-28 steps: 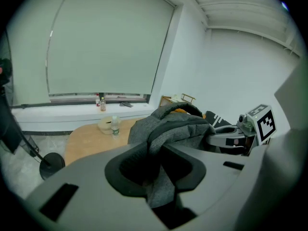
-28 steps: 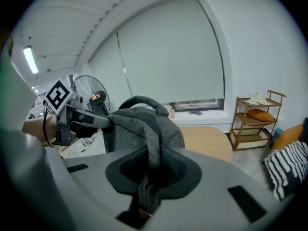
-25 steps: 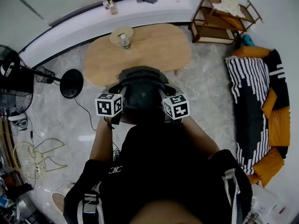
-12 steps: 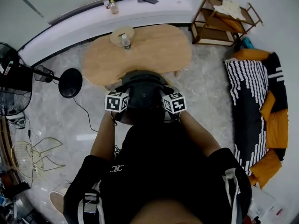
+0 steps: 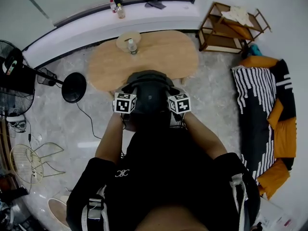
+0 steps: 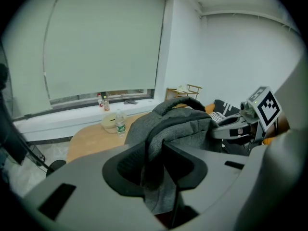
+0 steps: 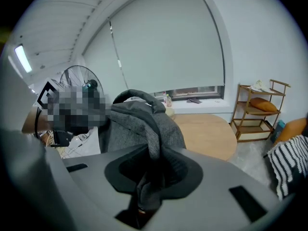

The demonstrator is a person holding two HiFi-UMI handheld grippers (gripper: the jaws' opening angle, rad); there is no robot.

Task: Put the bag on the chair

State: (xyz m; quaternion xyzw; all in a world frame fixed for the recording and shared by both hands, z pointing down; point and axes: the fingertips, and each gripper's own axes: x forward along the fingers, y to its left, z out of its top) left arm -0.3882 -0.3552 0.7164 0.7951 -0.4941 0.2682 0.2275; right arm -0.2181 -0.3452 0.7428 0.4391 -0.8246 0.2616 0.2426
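Opening left tongs (image 6: pixel 155 166) and right tongs (image 7: pixel 151 178) around bag (image 5: pixel 150 94)

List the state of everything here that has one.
bag: upright, gripped at both sides
left gripper: jaws opening, bag fabric between them
right gripper: jaws opening, bag fabric between them
water bottle: upright on the table
window blind: lowered almost fully
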